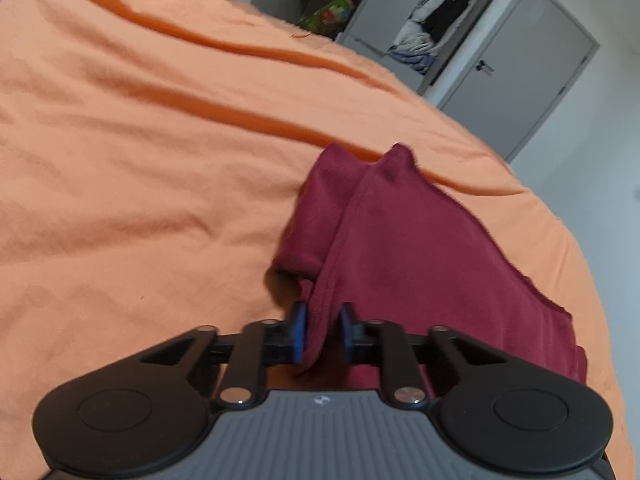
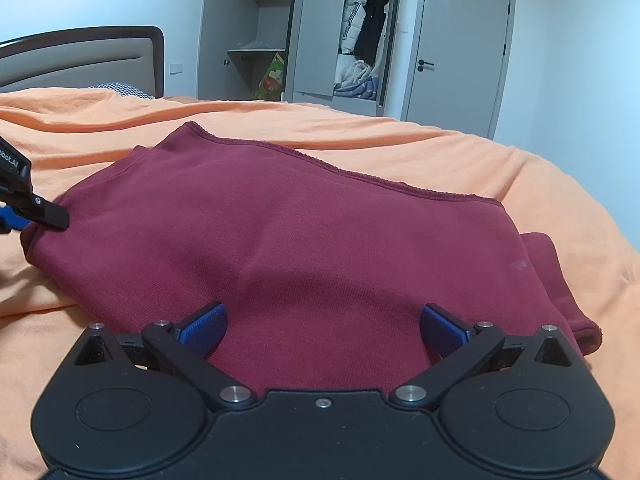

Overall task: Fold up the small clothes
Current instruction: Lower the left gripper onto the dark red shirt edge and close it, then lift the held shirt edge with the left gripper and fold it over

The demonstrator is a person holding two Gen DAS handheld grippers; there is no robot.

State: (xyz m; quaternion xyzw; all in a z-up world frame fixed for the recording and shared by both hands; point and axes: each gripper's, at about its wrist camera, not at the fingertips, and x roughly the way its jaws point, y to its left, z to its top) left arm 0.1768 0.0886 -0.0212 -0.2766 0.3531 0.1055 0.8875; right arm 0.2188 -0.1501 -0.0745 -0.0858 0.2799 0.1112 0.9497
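Orange bedspread (image 2: 400,136); left gripper (image 1: 323,330) fingers pinch maroon garment (image 2: 280,240) edge; right gripper (image 2: 323,326) fingers spread, hem hidden.

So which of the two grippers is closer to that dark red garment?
Left. The left gripper is pinching the garment's edge between its pads, while the right gripper sits open just above the cloth, holding nothing.

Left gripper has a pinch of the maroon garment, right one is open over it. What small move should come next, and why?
Probably the right gripper should dip and close on the garment's near edge. Its jaws stand wide apart with cloth lying between them, ungripped, while the left gripper already pinches a fold at the other end. With both ends held, the cloth could be lifted and folded over the orange bedspread.
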